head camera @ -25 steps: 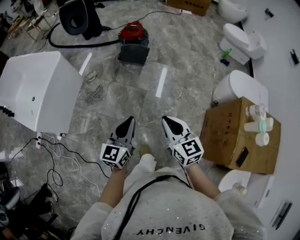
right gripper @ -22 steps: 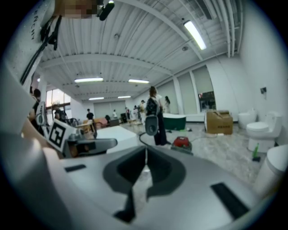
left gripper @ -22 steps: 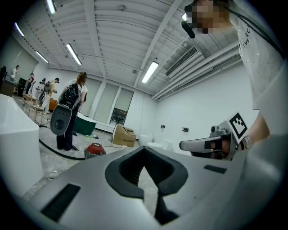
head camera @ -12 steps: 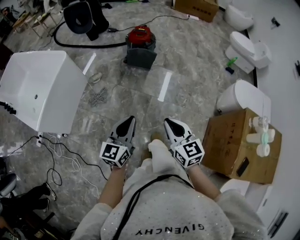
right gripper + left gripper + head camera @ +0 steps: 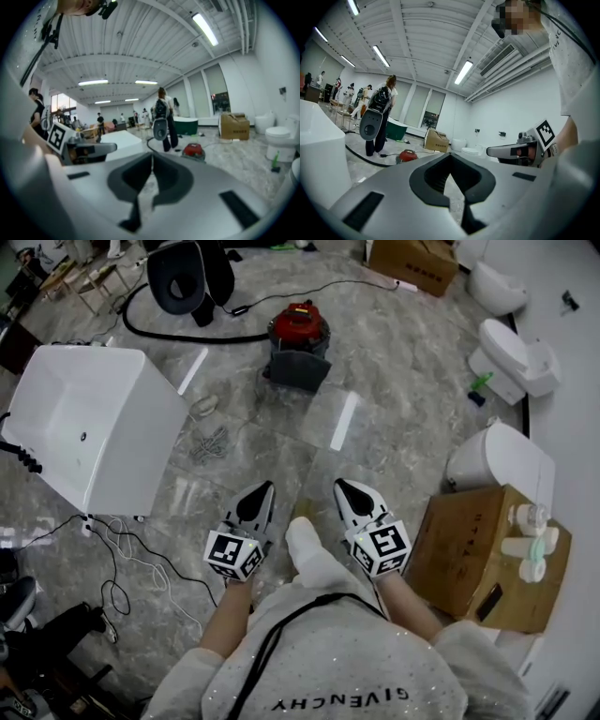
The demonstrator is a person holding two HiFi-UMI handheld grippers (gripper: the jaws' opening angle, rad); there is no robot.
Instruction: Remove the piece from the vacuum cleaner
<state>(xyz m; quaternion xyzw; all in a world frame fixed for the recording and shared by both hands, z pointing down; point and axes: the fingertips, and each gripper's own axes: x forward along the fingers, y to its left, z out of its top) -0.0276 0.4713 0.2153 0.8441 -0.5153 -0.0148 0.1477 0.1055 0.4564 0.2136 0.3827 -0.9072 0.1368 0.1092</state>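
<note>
The round red vacuum cleaner (image 5: pixel 298 332), with its dark grey front piece (image 5: pixel 300 369), sits on the grey marbled floor (image 5: pixel 394 362) well ahead of us. A thick black hose (image 5: pixel 178 334) curves away from it to the left. Both grippers are well short of it. The left gripper (image 5: pixel 262 491) and the right gripper (image 5: pixel 342 489) hang side by side in front of our body, each with its 2 jaws pressed together on nothing.

We judge the first risk to be arriving with the jaws closed and knocking the canister, which may slide on the smooth floor. A tangle of grey cable (image 5: pixel 213 442) lies between us and the machine, near the big white tub (image 5: pixel 94 427), and a foot could catch it. We cannot tell from here how the piece comes off, so pulling the wrong way could drag the whole machine.
</note>
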